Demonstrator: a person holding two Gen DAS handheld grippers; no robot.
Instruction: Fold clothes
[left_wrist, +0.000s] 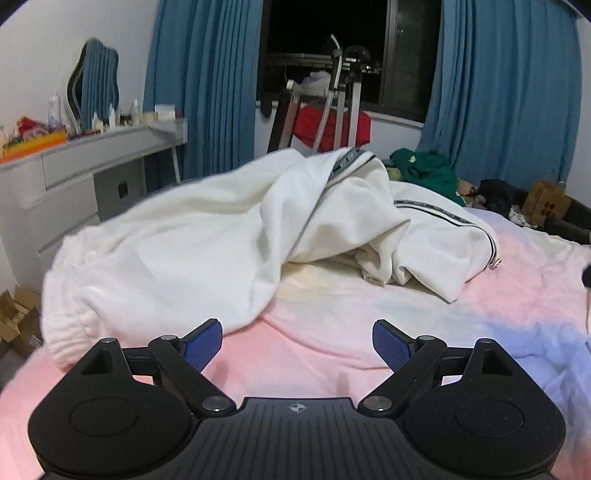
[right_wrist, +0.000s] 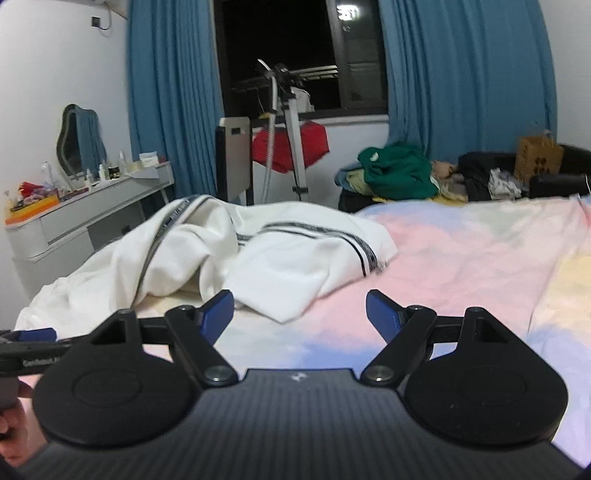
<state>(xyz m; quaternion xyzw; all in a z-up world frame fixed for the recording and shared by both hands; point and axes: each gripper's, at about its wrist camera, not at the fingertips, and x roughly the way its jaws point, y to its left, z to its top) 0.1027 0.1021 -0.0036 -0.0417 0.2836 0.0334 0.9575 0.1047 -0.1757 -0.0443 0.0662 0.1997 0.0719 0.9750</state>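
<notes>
Both the left hand-held gripper and right hand-held gripper are held released, nothing grasped. The crumpled white garment is spread ahead on the bed.

Black tongs, blue ribbed pads

left wrist: low over the bed, facing the window, near white garment.
right wrist: similar, seemingly farther right.
shared: garment, window.

Dim indoor light, dark night window, soft blur, strong fisheye bending at edges
</notes>
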